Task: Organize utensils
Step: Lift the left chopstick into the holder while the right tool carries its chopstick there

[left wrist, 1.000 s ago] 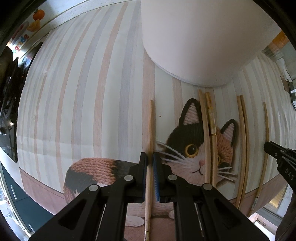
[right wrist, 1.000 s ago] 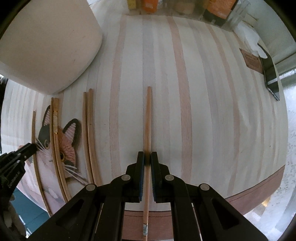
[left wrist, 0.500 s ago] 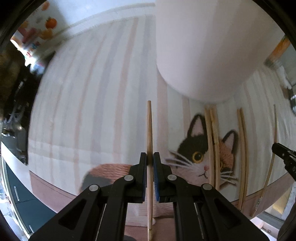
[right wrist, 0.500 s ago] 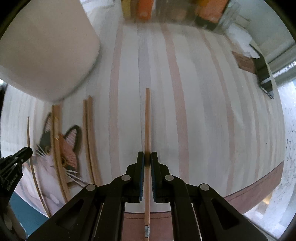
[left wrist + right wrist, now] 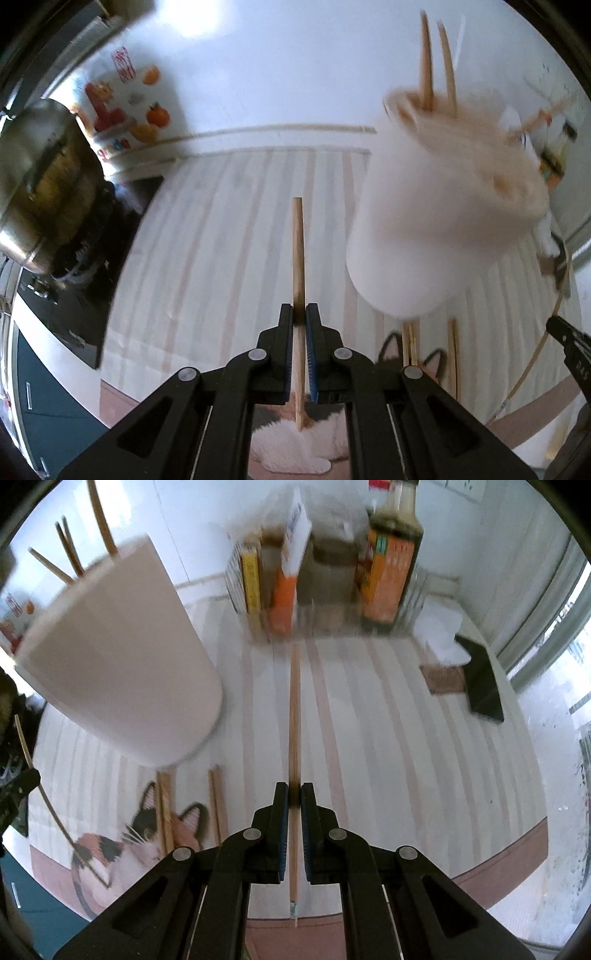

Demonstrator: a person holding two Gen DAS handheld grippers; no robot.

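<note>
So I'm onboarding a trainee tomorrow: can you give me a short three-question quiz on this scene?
1. True or false: each hand-held gripper, left and right, is shut on a chopstick.
2. What already stands in the white cup? A) spoons B) chopsticks C) nothing
3. Fill in: the chopsticks still lying on the mat cross a picture of a ____.

Key: 1 true; 2 B; 3 cat.
</note>
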